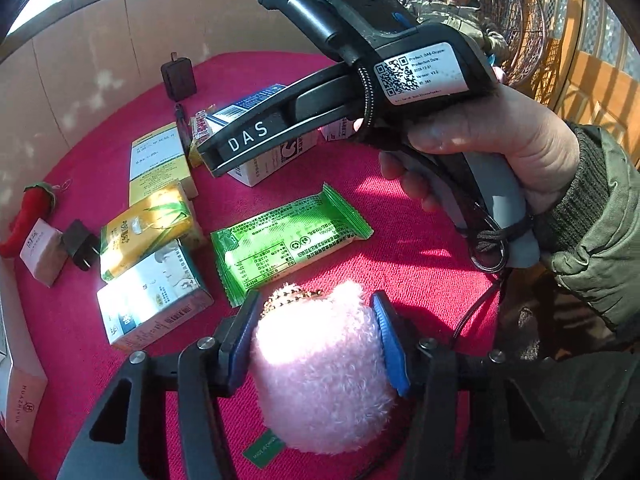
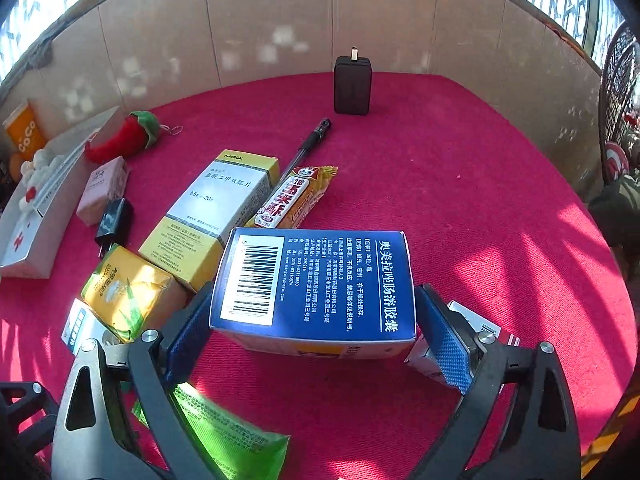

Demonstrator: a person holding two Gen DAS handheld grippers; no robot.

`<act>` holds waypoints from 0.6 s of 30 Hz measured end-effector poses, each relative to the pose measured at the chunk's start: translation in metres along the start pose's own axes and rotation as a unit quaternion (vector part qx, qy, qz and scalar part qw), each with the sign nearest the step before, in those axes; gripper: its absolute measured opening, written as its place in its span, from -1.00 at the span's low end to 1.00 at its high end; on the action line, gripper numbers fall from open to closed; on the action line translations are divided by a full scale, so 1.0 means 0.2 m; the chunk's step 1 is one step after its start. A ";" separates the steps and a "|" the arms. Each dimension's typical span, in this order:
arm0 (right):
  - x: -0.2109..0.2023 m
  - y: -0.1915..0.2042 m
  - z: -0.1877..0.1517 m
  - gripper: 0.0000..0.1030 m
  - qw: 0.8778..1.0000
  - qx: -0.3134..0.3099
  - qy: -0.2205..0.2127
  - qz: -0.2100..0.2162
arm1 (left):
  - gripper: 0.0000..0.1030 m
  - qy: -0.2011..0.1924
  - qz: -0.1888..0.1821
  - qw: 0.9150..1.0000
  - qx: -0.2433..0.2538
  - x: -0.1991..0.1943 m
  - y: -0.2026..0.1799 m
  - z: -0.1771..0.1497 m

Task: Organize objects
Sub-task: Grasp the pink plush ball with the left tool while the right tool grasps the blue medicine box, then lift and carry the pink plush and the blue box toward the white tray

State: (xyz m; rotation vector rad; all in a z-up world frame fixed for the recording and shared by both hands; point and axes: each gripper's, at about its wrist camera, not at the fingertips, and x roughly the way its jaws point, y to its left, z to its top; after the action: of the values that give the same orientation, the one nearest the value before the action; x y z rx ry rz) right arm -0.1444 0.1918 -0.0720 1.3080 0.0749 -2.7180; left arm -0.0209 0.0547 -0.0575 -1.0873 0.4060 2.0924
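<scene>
Left wrist: left gripper (image 1: 316,344) clamps pink plush (image 1: 324,372); right gripper (image 2: 316,340) straddles blue box (image 2: 316,284), pads apart.

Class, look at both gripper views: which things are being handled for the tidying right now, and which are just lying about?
In hand:
pink fluffy toy, squeezed in the left gripper
blue box, between the right gripper pads

Lying about:
green packet
black charger
pen
red chilli toy

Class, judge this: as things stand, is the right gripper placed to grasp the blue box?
Probably yes: the blue box already sits between the right gripper fingers, and nothing blocks them, though a slight gap shows beside one pad.
</scene>
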 end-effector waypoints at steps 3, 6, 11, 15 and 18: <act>0.00 0.00 0.00 0.59 1.000 -0.005 0.001 -0.001 | 0.05 0.018 -0.018 1.000 -0.017 0.04 0.03 -0.01; 0.00 0.00 -0.01 0.56 1.000 -0.001 -0.006 0.004 | 0.01 0.017 -0.012 1.000 -0.022 0.03 0.03 -0.01; -0.08 -0.05 -0.02 0.55 0.999 0.039 -0.032 0.012 | -0.06 -0.006 0.013 0.999 -0.033 -0.03 0.03 -0.02; -0.24 -0.09 -0.01 0.55 0.995 0.060 -0.080 0.014 | -0.06 -0.042 0.046 0.996 -0.056 -0.14 0.07 -0.01; -0.38 -0.08 0.02 0.56 0.989 0.070 -0.126 0.017 | -0.06 -0.075 0.084 0.991 -0.072 -0.24 0.12 0.00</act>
State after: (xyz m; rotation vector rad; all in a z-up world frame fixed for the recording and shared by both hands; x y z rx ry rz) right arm -0.1028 0.2149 -0.0101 0.9735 -0.1617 -2.8779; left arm -0.0202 0.0165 -0.0210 -0.9963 0.2847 2.3668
